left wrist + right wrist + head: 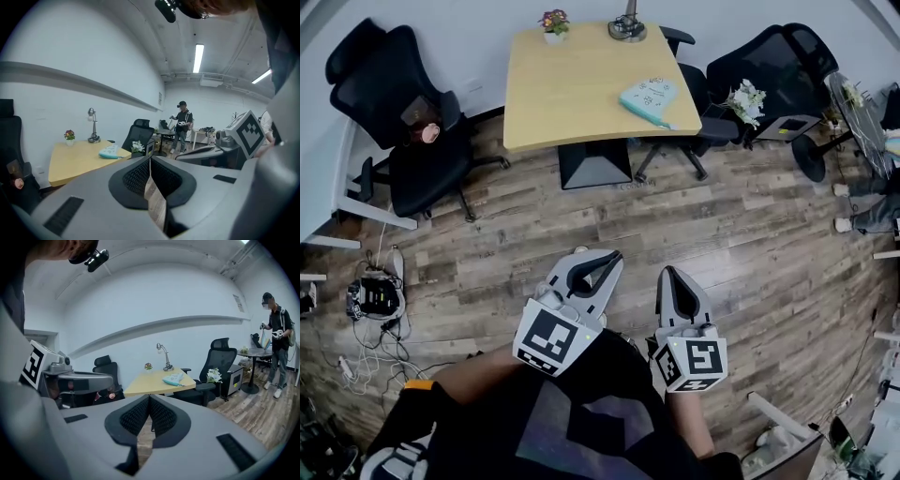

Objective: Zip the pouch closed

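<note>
A pale teal pouch (648,100) lies near the right edge of the wooden table (572,94), well ahead of me. The same pouch (109,152) shows small in the left gripper view, and the pouch (173,379) sits on the table in the right gripper view too. My left gripper (614,255) is held above the floor, shut with nothing between its jaws. Beside it my right gripper (666,274) is also shut and empty. Both are far short of the table.
Black office chairs stand left (403,112) and right (769,70) of the table. A small flower pot (554,23) and a desk lamp base (627,28) sit at the table's far edge. Cables and a device (375,295) lie on the floor at left. A person (182,126) stands in the distance.
</note>
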Available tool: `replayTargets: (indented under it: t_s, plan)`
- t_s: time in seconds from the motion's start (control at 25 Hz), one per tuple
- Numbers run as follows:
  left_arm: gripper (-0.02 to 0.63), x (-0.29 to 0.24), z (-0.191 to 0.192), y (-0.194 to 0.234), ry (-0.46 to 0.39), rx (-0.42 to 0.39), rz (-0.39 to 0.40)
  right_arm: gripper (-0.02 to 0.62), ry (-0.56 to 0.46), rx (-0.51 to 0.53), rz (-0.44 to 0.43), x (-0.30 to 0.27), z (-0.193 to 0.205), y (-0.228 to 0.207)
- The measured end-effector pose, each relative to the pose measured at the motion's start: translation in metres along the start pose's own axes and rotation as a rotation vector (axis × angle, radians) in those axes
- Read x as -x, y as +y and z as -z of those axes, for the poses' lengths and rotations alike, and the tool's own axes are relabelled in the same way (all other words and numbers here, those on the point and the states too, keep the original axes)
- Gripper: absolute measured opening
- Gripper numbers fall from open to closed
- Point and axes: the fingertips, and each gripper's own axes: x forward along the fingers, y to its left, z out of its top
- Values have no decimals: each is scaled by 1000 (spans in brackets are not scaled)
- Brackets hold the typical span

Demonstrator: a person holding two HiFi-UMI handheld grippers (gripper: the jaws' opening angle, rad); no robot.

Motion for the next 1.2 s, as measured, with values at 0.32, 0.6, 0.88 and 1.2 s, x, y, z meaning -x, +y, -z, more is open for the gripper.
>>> replayTargets:
  t_s: [0.32,0.6,0.88,1.2]
  plan:
    - [15,-52,-19,50,9,15,28,16,39,23,32,-65,-33,-29]
    - [15,-86,-40,95,-13,20,54,16,63,51,63,-113,-59,-41]
    - [15,-108,-59,139,-40,28,75,17,74,84,103,-154,-84,-47]
    - [15,-113,-70,176,-61,19,63,17,63,125,134,-185,-109,-52]
